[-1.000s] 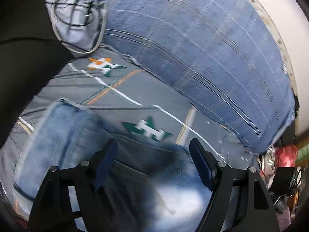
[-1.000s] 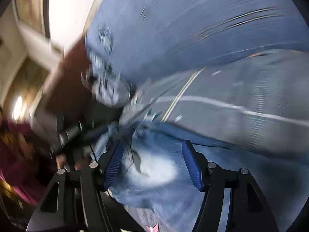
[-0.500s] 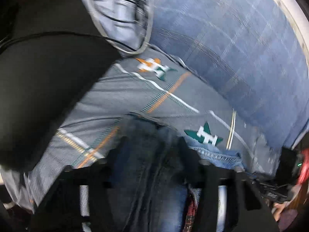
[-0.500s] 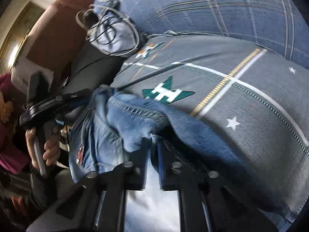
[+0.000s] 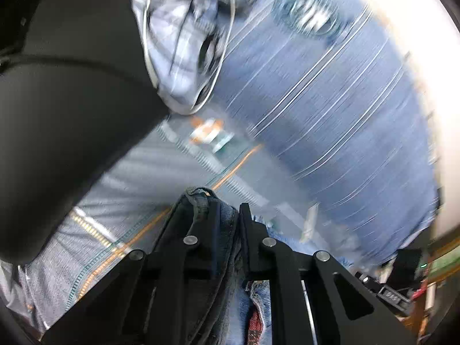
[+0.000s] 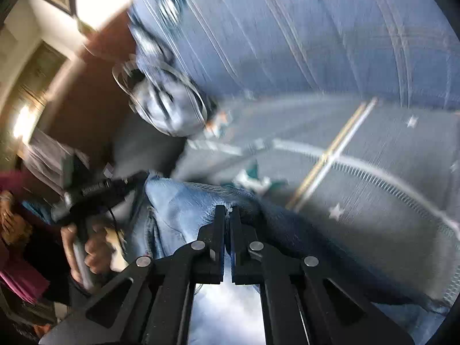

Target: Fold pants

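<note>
Left gripper (image 5: 228, 207) has just closed, pinching a bunched denim fold of the pants (image 5: 207, 201); right gripper (image 6: 227, 211) clamps their edge. Pants lie on the grey bedspread (image 6: 373, 201). No containers seen; background motion-blurred.

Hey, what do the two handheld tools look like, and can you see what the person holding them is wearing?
Both tools, left and right, are matte black plastic: flat tapering fingers on linkage arms with round silver pivot pins. The right one shows blue inner pads. In the right wrist view, a black cable hangs from the left one's handle, and a magenta sleeve shows.
</note>
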Demonstrator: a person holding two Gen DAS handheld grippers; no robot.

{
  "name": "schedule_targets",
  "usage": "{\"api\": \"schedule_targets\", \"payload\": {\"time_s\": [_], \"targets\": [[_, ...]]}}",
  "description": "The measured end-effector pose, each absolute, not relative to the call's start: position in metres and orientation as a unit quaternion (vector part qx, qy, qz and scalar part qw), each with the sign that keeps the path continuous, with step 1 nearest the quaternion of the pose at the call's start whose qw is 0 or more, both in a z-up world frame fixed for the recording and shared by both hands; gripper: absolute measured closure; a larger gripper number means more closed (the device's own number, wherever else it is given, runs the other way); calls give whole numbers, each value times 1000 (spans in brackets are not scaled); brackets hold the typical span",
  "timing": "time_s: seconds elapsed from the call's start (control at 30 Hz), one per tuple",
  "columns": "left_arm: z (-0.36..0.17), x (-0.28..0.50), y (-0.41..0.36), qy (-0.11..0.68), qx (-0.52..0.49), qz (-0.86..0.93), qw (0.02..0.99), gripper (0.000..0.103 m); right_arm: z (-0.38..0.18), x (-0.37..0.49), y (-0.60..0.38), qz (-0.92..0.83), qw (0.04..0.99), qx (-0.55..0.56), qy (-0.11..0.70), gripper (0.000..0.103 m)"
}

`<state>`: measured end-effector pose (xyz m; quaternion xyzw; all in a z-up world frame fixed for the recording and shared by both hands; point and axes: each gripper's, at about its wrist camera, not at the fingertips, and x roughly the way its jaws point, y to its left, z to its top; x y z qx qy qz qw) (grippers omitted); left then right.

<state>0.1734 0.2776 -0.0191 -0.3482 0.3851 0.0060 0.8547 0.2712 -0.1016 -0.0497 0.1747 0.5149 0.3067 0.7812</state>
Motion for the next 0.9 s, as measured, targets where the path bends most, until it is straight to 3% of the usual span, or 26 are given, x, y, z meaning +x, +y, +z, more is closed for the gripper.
{"api": "schedule_targets", "payload": {"time_s": [0.27,0.43,0.47,0.5,0.53,0.57,0.6,0.63,0.77,0.9], "targets": [[-37,201,260,394,-273,71,875,89,-73,292,-99,255,794,179,523,103],[-78,221,250,475,-227,96,845,84,-131,307,-95,176,777,142,587,98],[-70,216,252,461,-230,97,852,83,-118,302,-103,172,779,165,580,87],[-57,207,255,438,-235,103,862,82,-97,293,-112,181,781,196,564,86],[-43,196,256,411,-239,101,874,72,-82,287,-118,197,785,211,549,83],[-25,181,256,378,-238,97,890,48,-47,269,-128,218,798,217,518,71],[-12,168,253,354,-233,105,900,35,-22,253,-137,219,814,209,495,63],[-2,156,250,331,-229,118,908,25,-7,239,-144,216,825,202,481,47],[33,111,207,266,-231,62,934,24,55,142,-211,165,877,190,410,42],[27,93,129,289,-248,-58,923,23,47,81,-288,110,883,250,381,37]]}}
